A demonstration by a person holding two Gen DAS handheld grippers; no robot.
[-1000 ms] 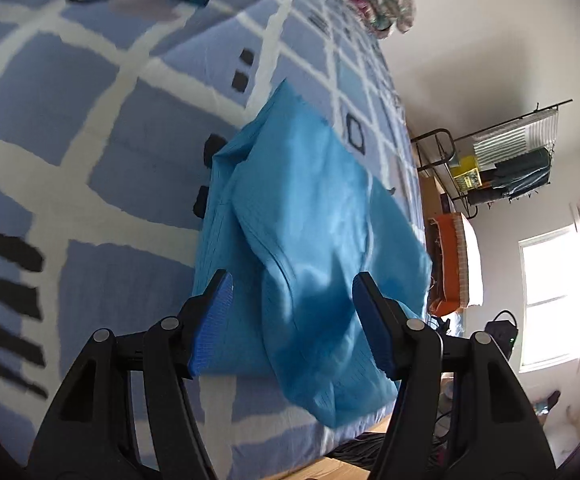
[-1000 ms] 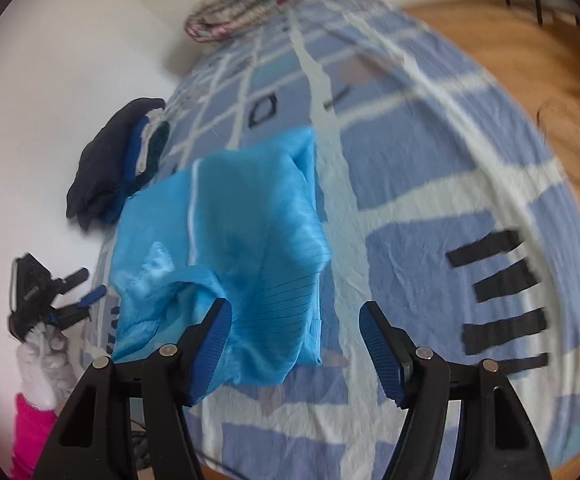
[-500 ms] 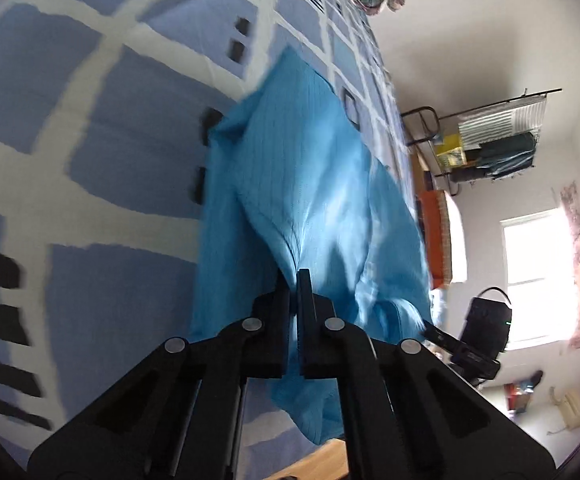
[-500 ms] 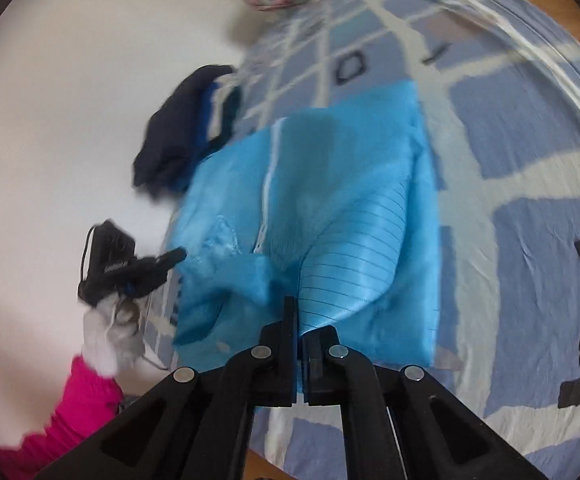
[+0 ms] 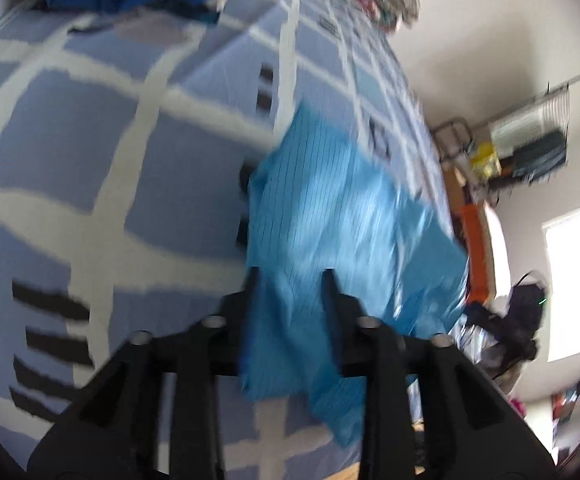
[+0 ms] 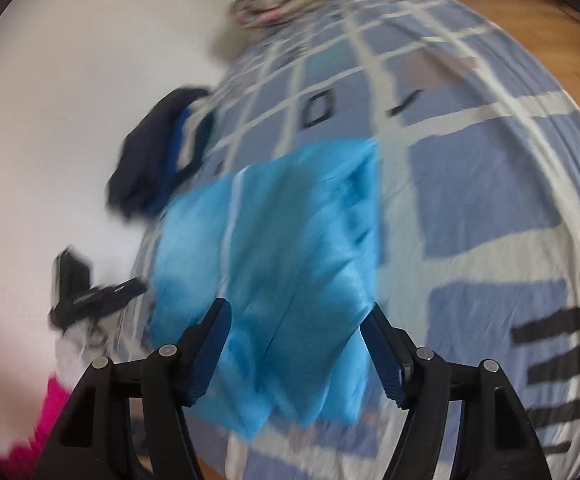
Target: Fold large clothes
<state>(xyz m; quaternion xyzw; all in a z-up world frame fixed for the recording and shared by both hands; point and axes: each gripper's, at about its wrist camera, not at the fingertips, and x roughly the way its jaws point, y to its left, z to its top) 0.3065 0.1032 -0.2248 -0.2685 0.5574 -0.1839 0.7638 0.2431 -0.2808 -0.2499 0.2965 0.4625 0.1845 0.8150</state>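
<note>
Centrally, the blue garment [image 5: 342,220] lay folded on the checked bedspread [image 5: 70,140], near its foot edge. The left gripper [image 5: 289,276] and right gripper [image 6: 296,316] both hovered over the garment with fingers parted, released from the cloth. Beyond it, dark clothes [image 6: 158,160] lay heaped on the bedspread's wall side.

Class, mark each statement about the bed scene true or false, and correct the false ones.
1. The bright blue garment lies on a checked bedspread. True.
2. The right tool is clamped shut. False: its fingers stand apart.
3. A dark clothes pile sits near the wall. True.
4. The garment is red. False: it is blue.
5. The left tool is open. True.
</note>
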